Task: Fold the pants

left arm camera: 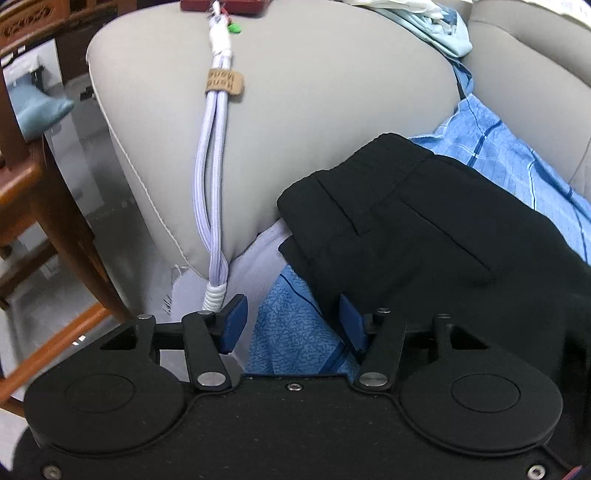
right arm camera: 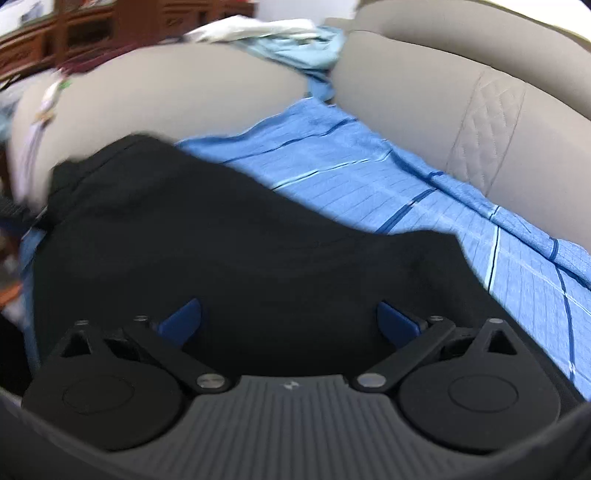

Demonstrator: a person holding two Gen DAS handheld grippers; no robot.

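Black pants (left arm camera: 424,229) lie folded on a blue checked cloth (left arm camera: 291,332) spread over a grey sofa seat; the waistband end points toward the sofa arm. My left gripper (left arm camera: 291,321) is open and empty at the pants' near left corner, its right finger close to the fabric edge. In the right wrist view the pants (right arm camera: 221,240) fill the middle, blurred. My right gripper (right arm camera: 290,321) is open wide just above the black fabric, holding nothing.
A grey sofa arm (left arm camera: 295,110) carries a lavender braided cord (left arm camera: 216,177) with a tan tag. The sofa backrest (right arm camera: 461,110) rises at right. Pale blue and white clothes (left arm camera: 436,26) lie at the back. A wooden chair (left arm camera: 40,206) stands at left.
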